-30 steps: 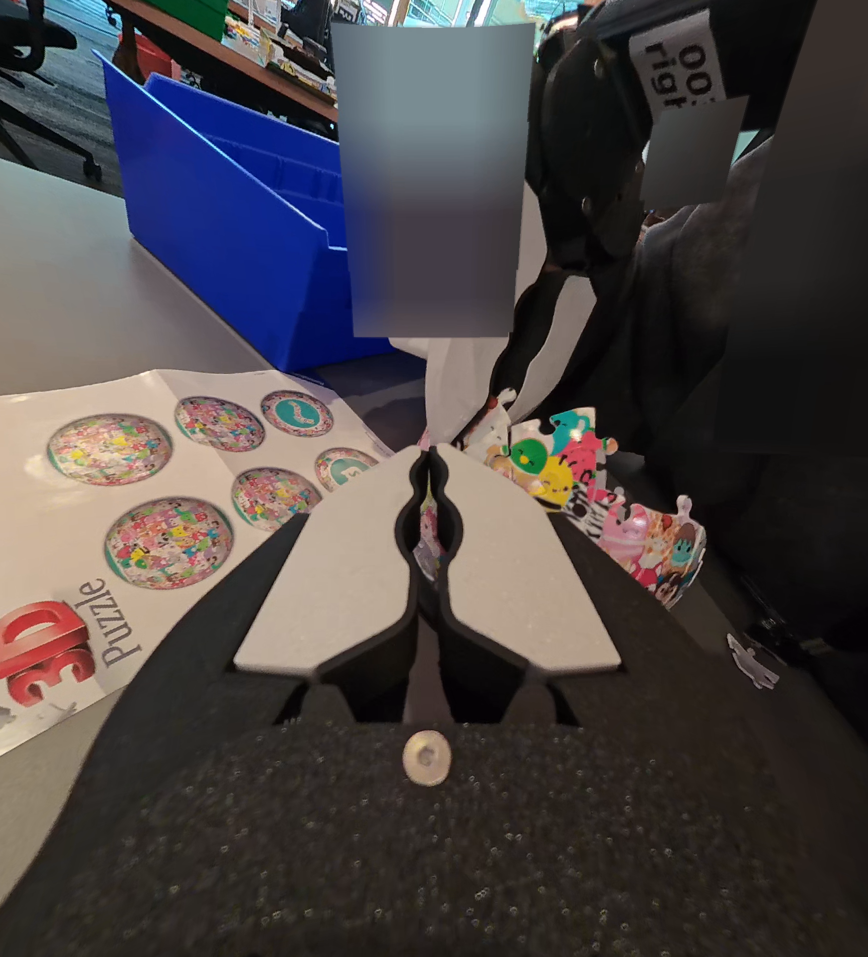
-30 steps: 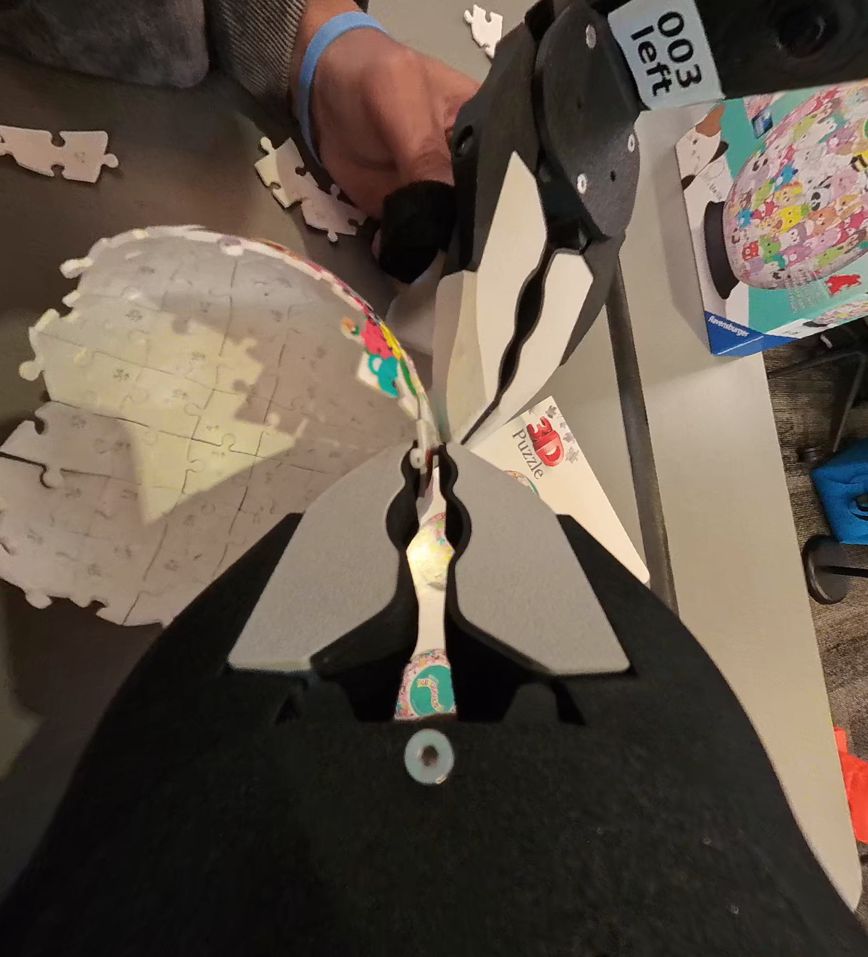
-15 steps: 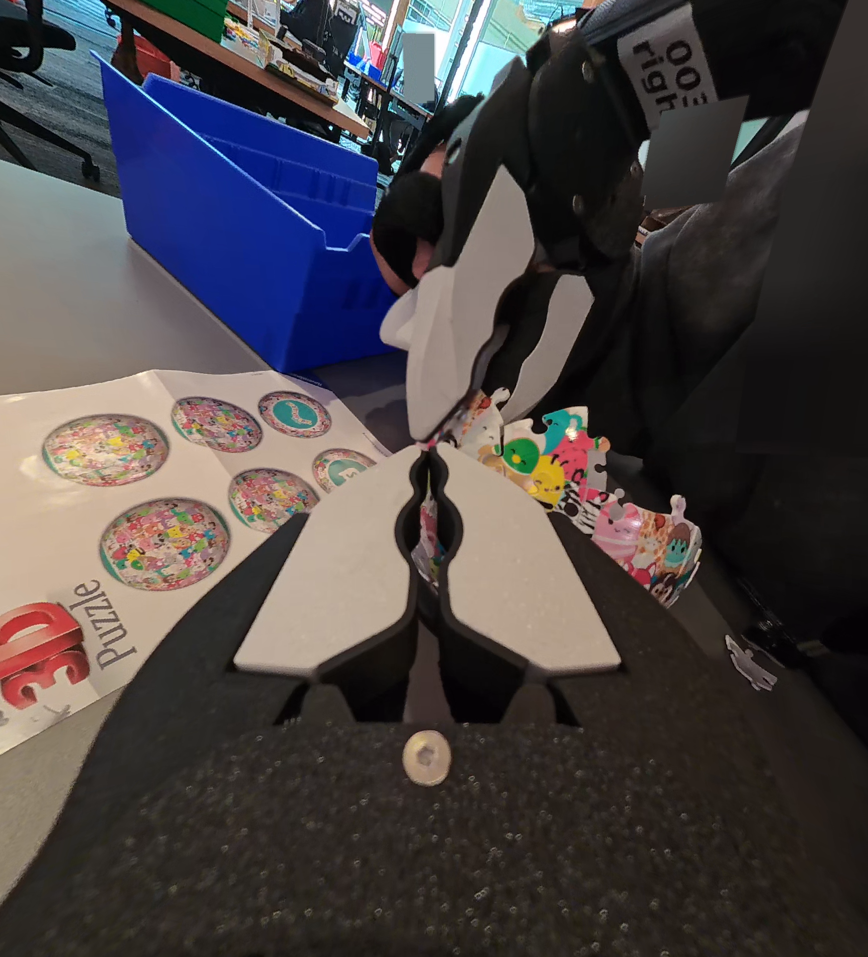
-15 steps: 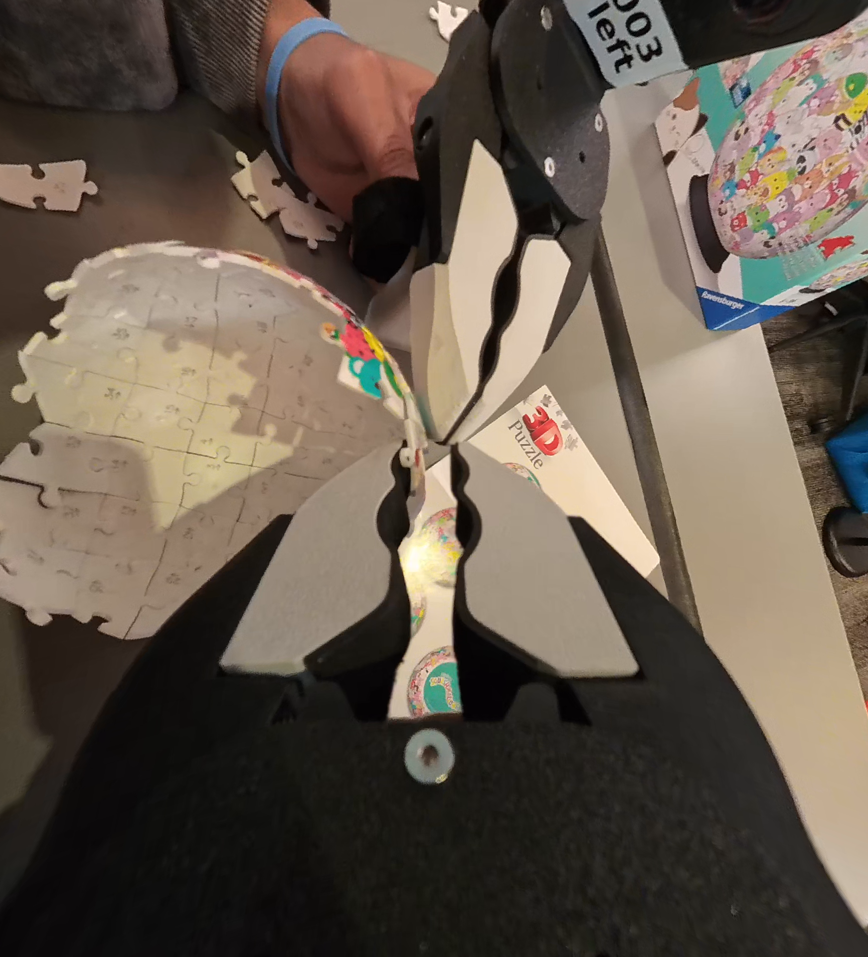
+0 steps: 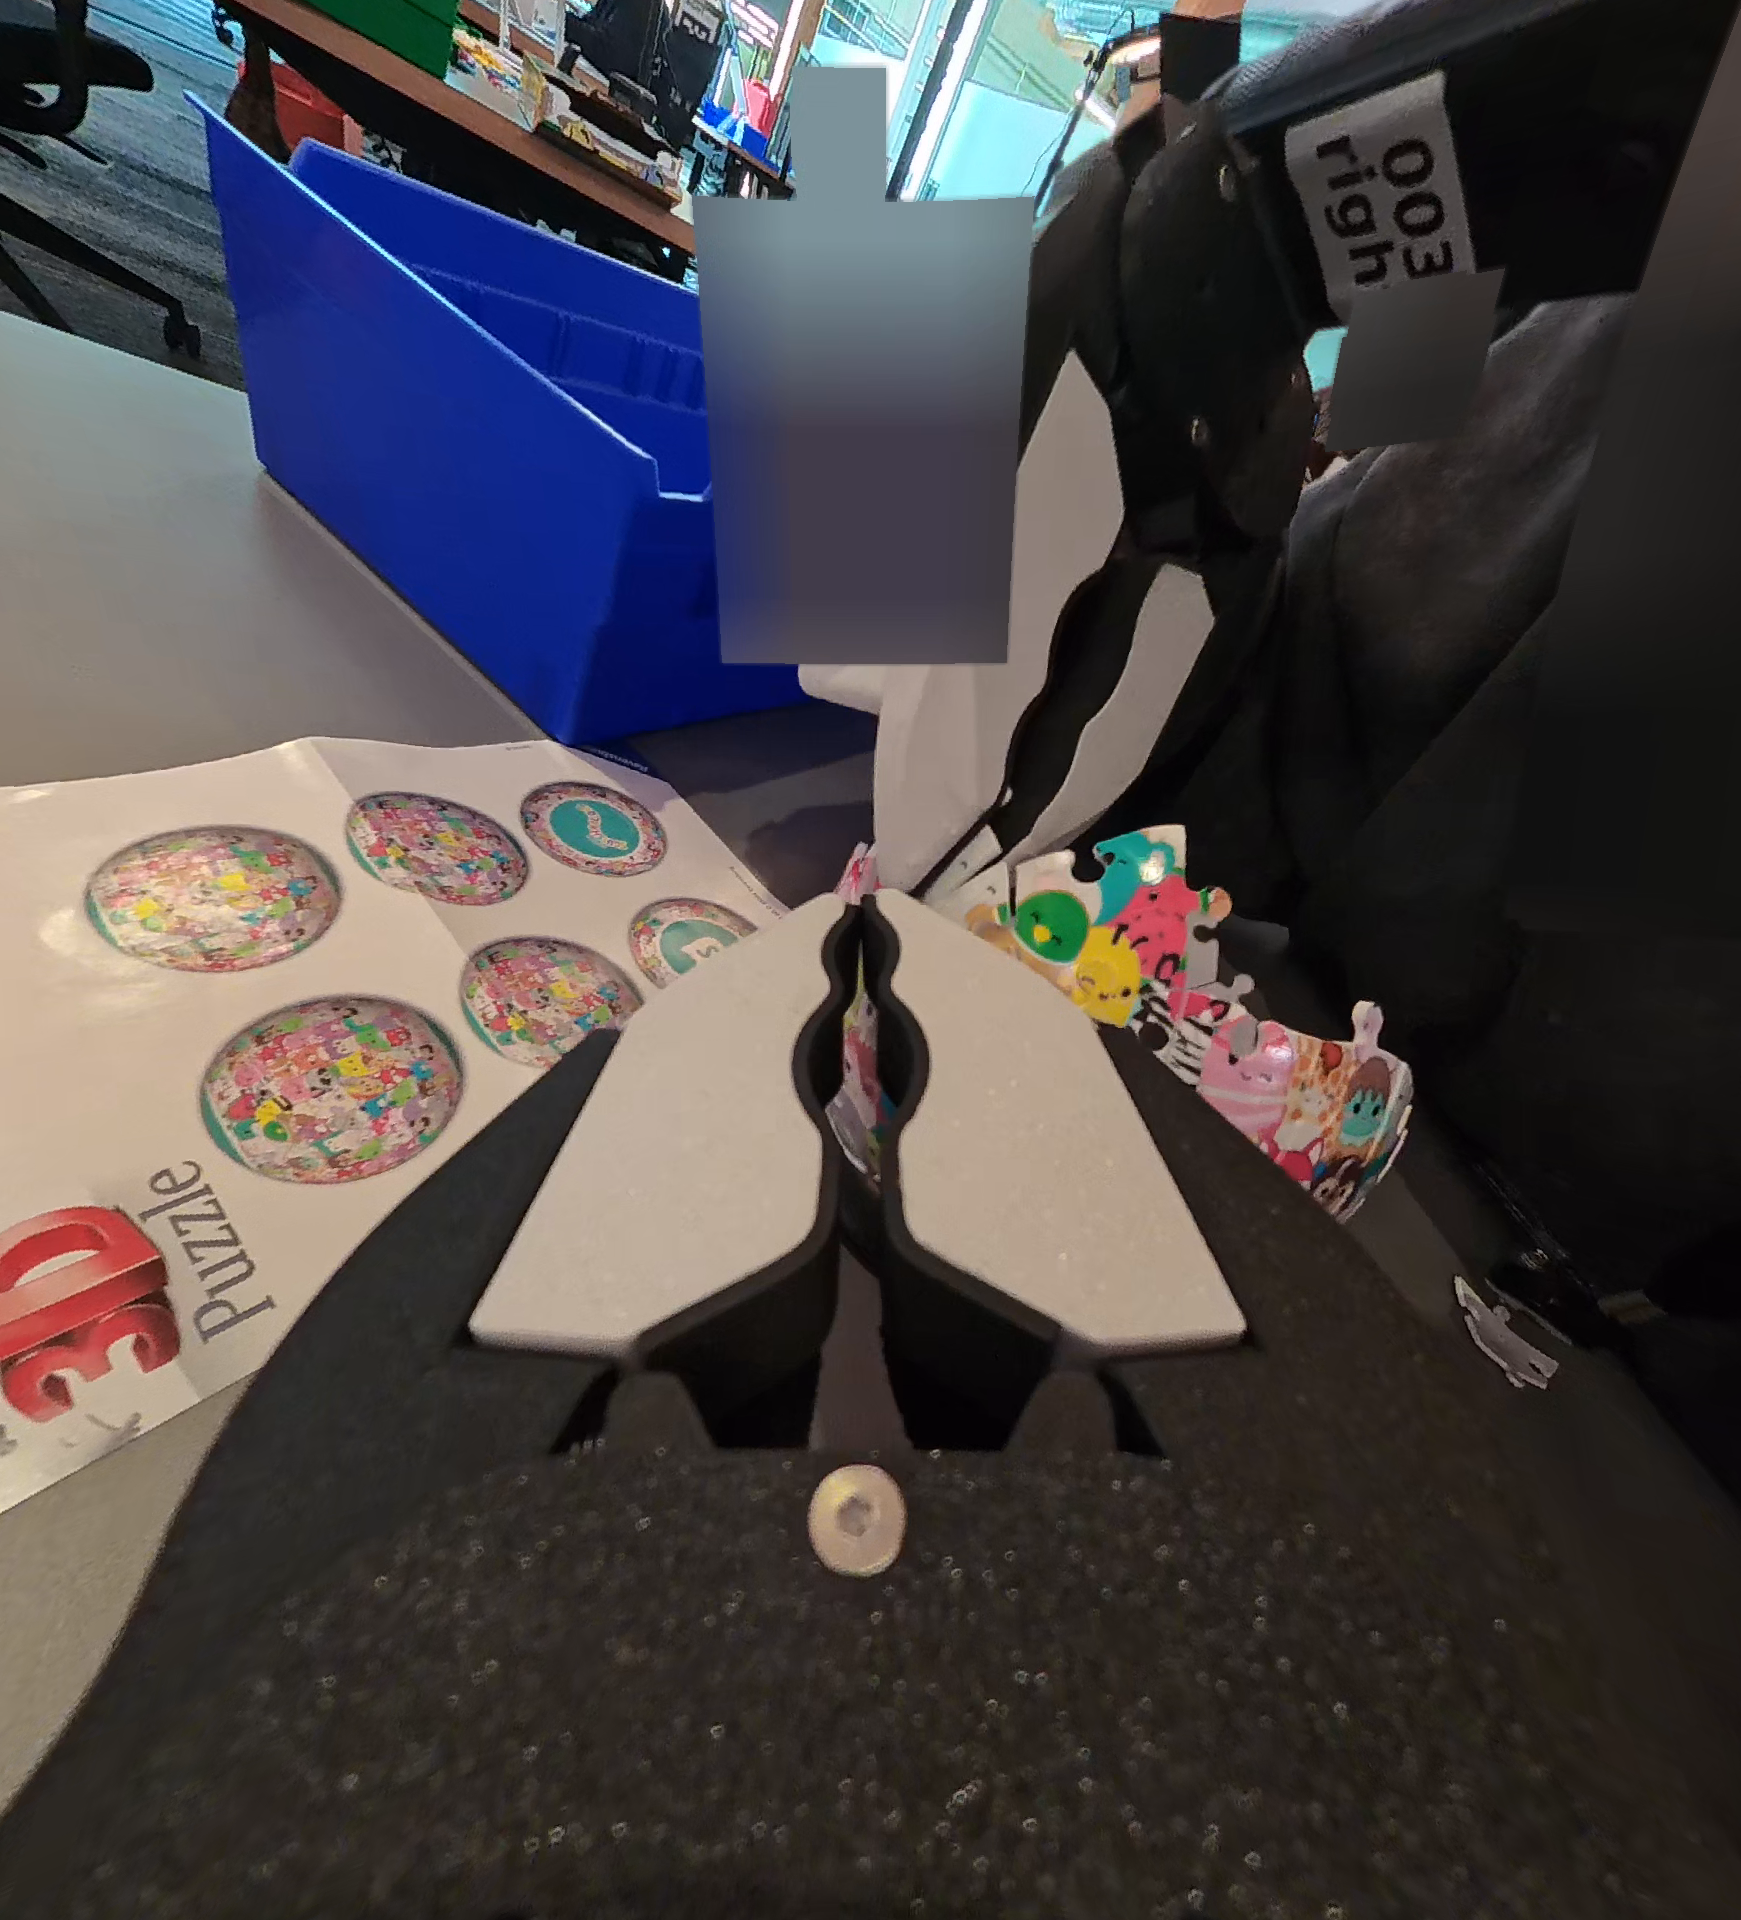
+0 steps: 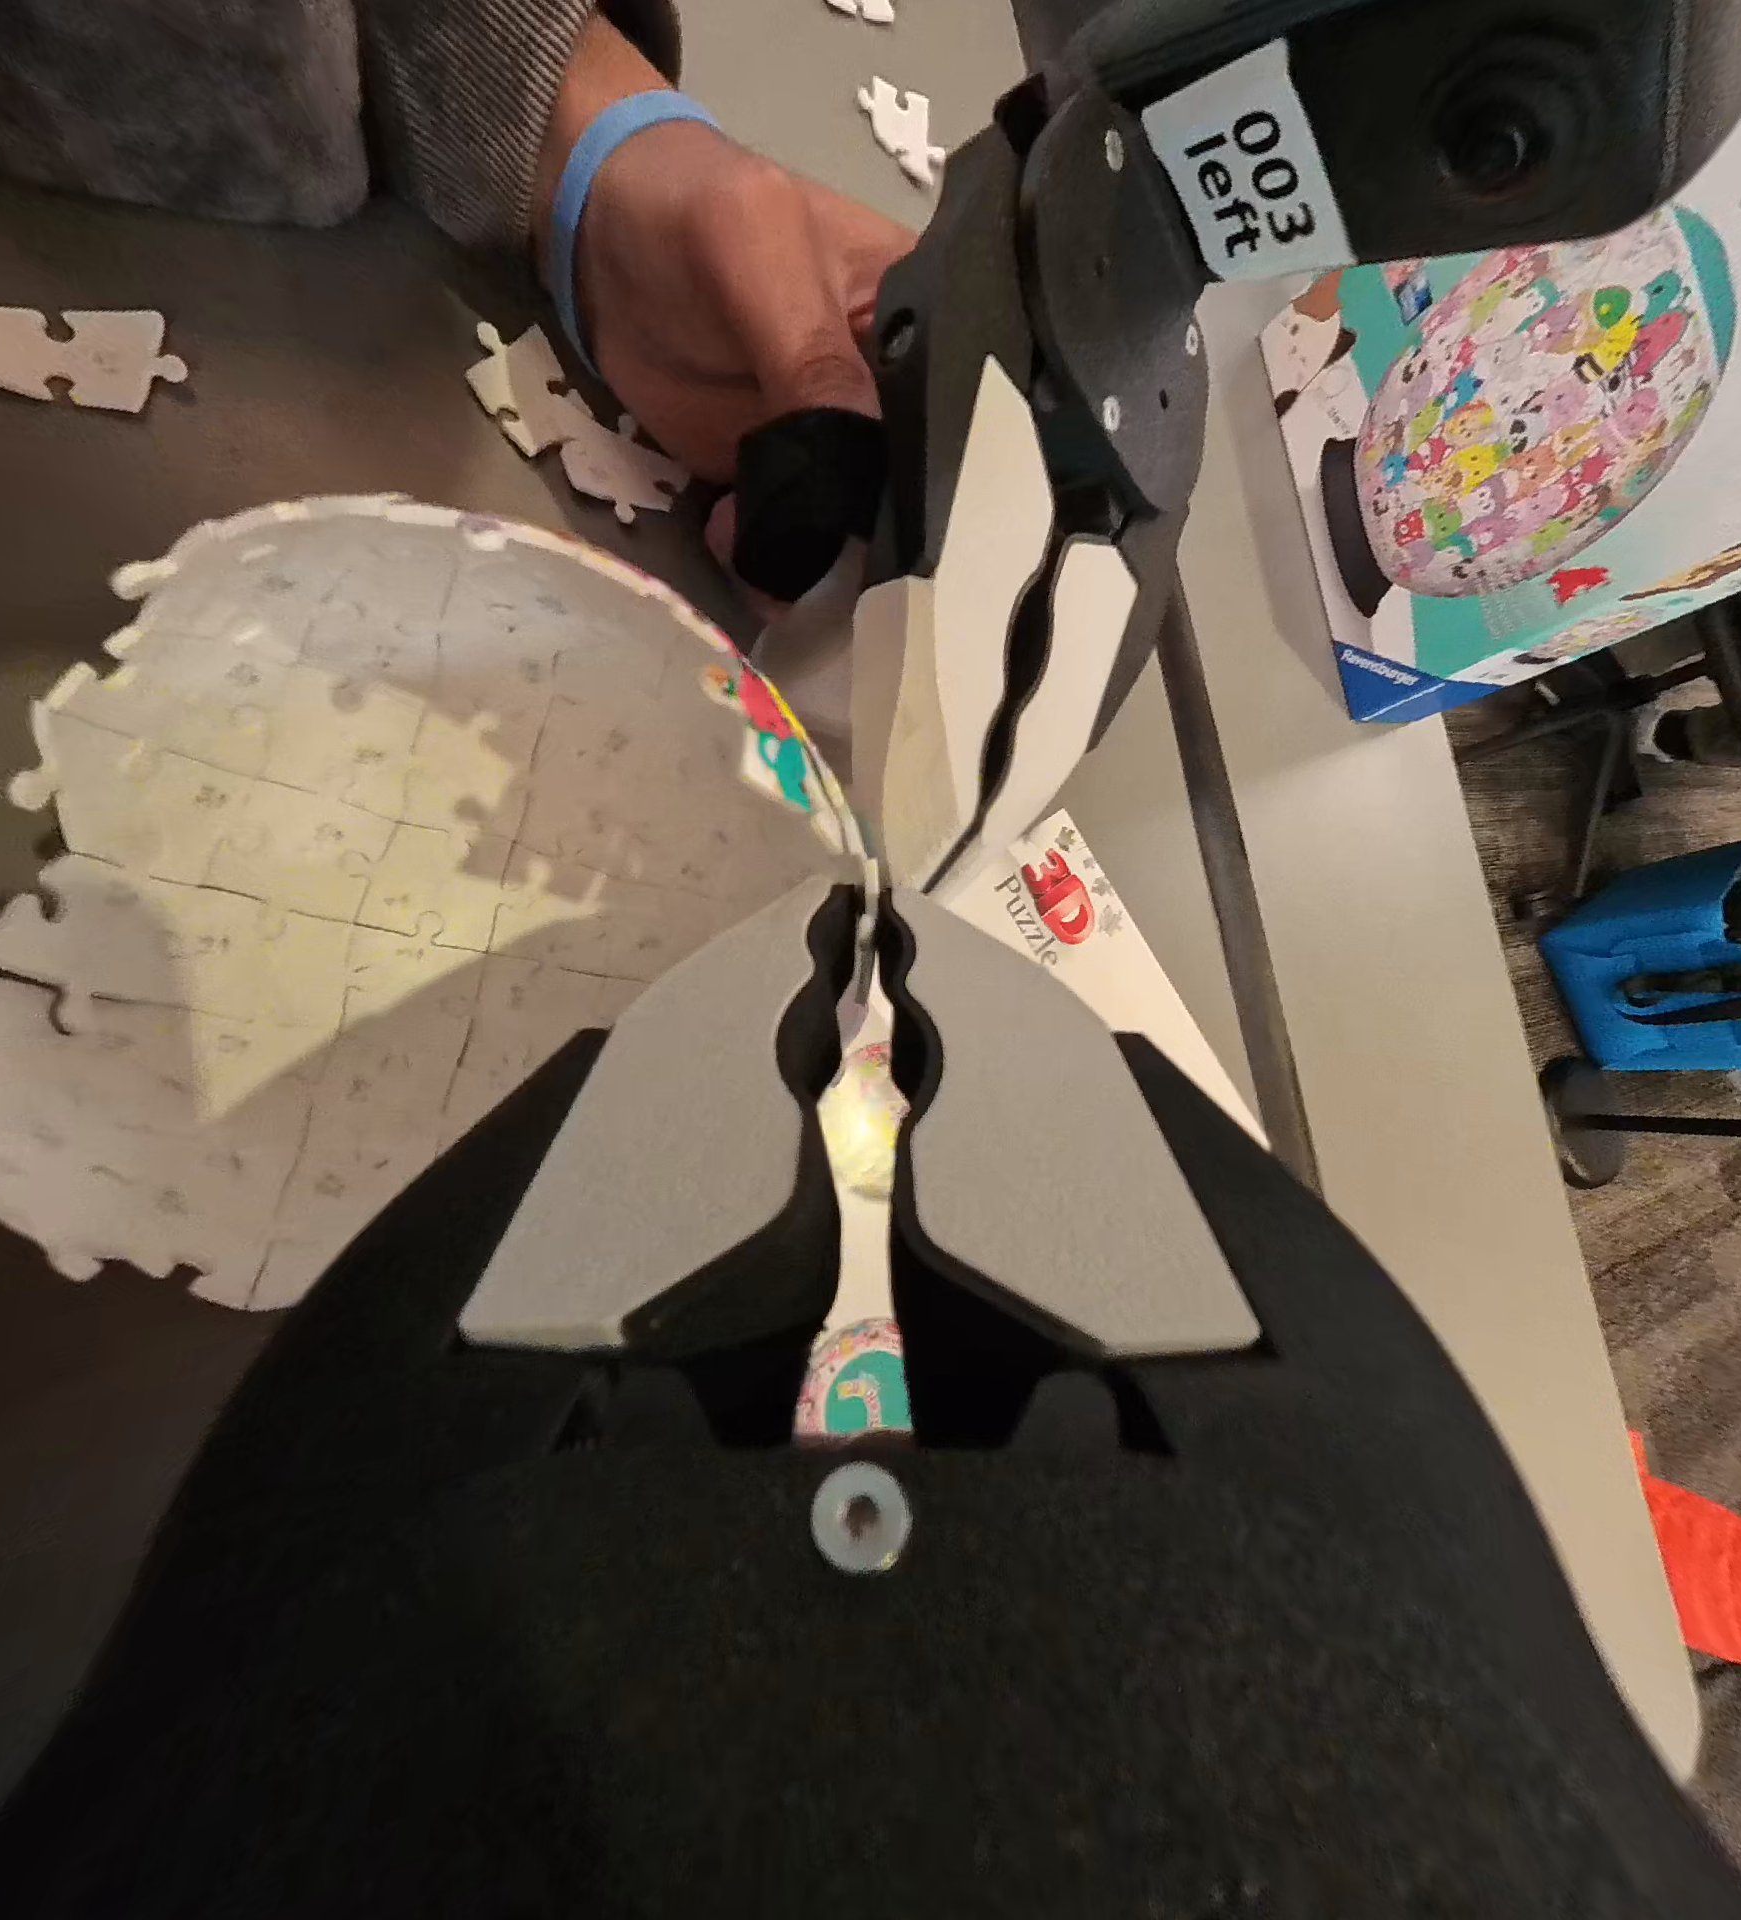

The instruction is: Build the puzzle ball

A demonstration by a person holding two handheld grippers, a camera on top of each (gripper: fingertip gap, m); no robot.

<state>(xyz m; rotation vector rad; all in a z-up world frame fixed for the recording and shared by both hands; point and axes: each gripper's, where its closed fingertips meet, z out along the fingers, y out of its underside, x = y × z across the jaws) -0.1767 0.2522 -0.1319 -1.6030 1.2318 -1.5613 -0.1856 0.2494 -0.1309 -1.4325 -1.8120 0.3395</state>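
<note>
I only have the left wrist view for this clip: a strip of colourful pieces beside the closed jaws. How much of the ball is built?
Observer: The right wrist view shows a big curved shell of joined pieces, white backs facing the camera, well short of a full ball.
Operator: What is the right gripper doing?
Observer: The right gripper has its jaws pinched on a thin white piece at the shell's rim, tip to tip with the left gripper.
Operator: Any spare pieces around?
Observer: Yes, loose pieces lie white side up on the dark table near the person's hand.
</note>
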